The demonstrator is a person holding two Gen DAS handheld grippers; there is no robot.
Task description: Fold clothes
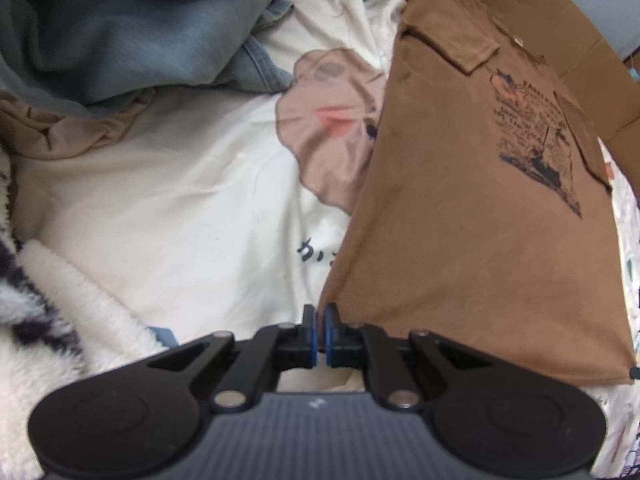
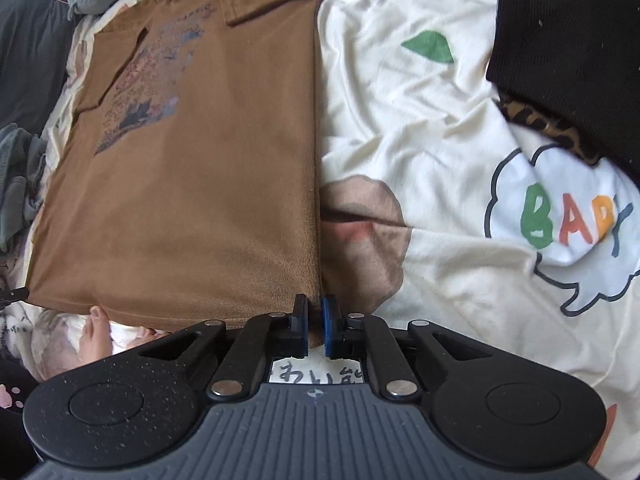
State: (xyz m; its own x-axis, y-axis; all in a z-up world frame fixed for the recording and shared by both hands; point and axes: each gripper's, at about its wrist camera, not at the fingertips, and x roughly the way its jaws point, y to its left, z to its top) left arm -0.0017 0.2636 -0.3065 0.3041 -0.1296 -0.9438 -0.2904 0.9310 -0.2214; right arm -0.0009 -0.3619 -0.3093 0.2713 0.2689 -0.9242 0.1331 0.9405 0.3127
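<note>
Your left gripper (image 1: 320, 334) and right gripper (image 2: 316, 326) | fingers pinched on brown shirt (image 1: 472, 216) hem corners, lower centre | lifting for lengthwise fold over bed sheet (image 1: 180, 200).

brown shirt (image 1: 460, 216): 1 | claws: 2 | cardboard box (image 1: 560, 28): 1 | black garment (image 2: 572, 48): 1

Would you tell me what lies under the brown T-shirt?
The brown T-shirt lies on the cream printed bedsheet, partly covering its pinkish cartoon print. Whatever else is beneath stays hidden.

Shirt print (image 1: 536, 132) too blurred to read; black garment (image 2: 572, 52) cut off upper right; bedsheet lettering (image 2: 316, 374) hidden behind gripper body.
</note>
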